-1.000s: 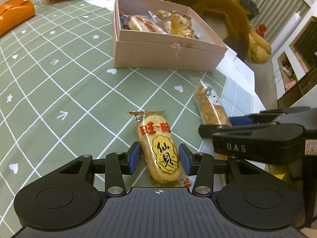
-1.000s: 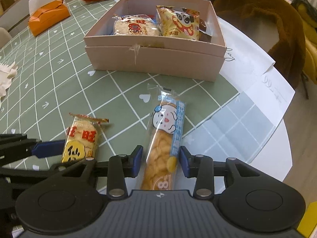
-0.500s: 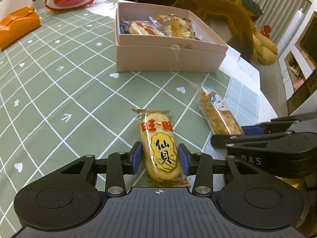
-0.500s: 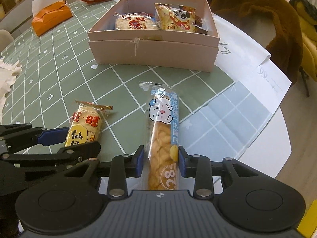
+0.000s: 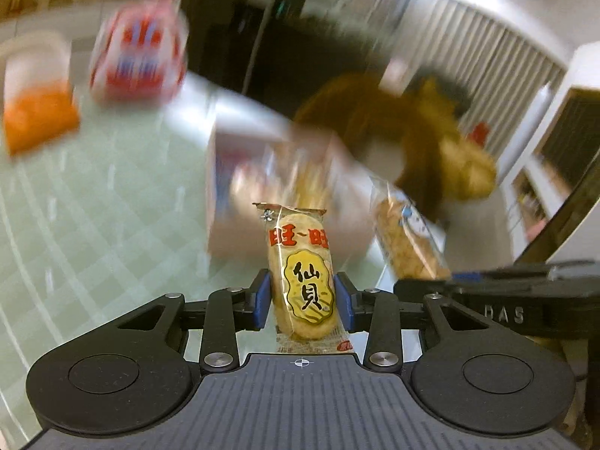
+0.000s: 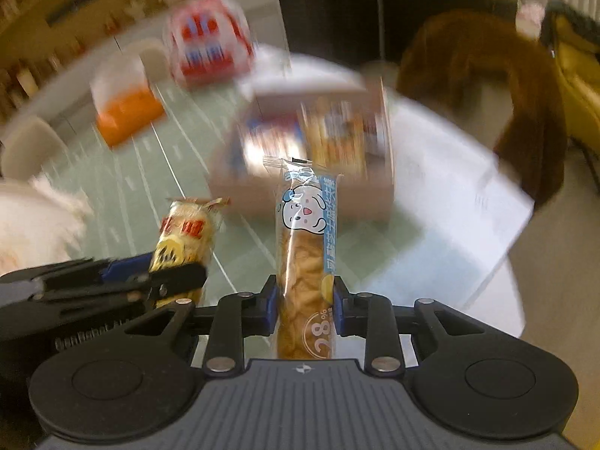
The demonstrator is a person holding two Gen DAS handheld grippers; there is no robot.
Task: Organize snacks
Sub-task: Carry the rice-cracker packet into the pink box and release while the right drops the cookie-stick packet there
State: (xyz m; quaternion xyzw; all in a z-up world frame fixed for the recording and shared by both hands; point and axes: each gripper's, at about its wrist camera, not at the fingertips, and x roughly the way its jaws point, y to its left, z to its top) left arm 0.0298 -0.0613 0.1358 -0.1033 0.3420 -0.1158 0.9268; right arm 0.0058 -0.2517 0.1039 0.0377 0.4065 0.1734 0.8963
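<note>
My left gripper (image 5: 302, 302) is shut on a yellow rice cracker pack (image 5: 300, 270) and holds it above the green checked tablecloth (image 5: 93, 225). My right gripper (image 6: 304, 305) is shut on a long blue-and-white twist snack pack (image 6: 305, 247), also lifted. Each held pack shows in the other view: the twist snack (image 5: 407, 240) at the right, the cracker pack (image 6: 185, 236) at the left. The pink snack box (image 5: 225, 232) with several snacks in it lies just beyond, blurred; it also shows in the right wrist view (image 6: 300, 191).
An orange tissue box (image 5: 37, 120) and a red-and-white bag (image 5: 138, 48) stand at the far left. White paper (image 6: 450, 172) covers the table's right side. A brown coat (image 6: 487, 86) hangs over a chair beyond the table edge.
Both grippers have closed on their packs and lifted them off the table. Both views swing upward, so the background is blurred.
</note>
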